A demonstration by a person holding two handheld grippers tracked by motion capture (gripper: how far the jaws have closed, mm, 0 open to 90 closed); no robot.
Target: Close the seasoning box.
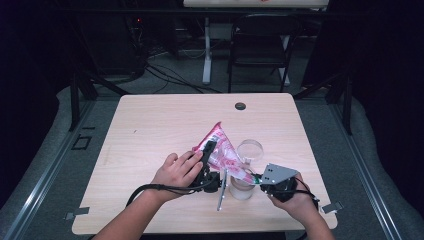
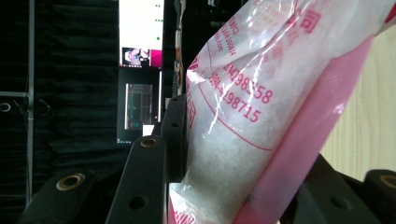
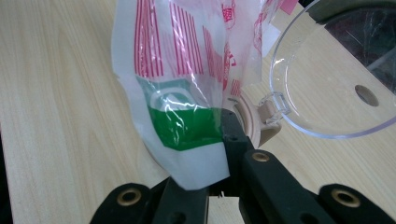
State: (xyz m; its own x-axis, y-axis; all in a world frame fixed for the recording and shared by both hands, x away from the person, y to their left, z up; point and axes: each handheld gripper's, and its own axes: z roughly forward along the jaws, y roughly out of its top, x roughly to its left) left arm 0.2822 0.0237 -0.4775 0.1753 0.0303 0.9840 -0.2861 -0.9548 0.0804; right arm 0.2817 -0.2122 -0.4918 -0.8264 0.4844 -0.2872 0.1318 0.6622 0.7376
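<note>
The person's two forearms come in from the near edge of the surface (image 1: 150, 125), each hand with a gripper. The right gripper (image 1: 257, 181) is at the near right side, with a grey plate on top. Its jaws are closed tight on the lower corner of a plastic bag (image 1: 222, 152); in the right gripper view this corner (image 3: 187, 135) is white and green, and it sits pinched between the two black jaws. The left gripper (image 1: 206, 156) is just beside it, a little farther from the person, and its jaws are clamped on the body of the bag; in the left gripper view the bag (image 2: 261, 121) is pink and clear, with white grains inside and red print, and the jaw presses into its side. The bag is held up between both grippers, tilted, with its top pointing away from the person. A clear cup (image 1: 246, 170) stands on the surface directly next to the bag, on its right. Its lid (image 3: 327, 79) stands open. Farther away, a small dark round hole (image 1: 240, 106) sits near the far edge, and behind the surface a black chair (image 1: 260, 45) stands on the floor.
</note>
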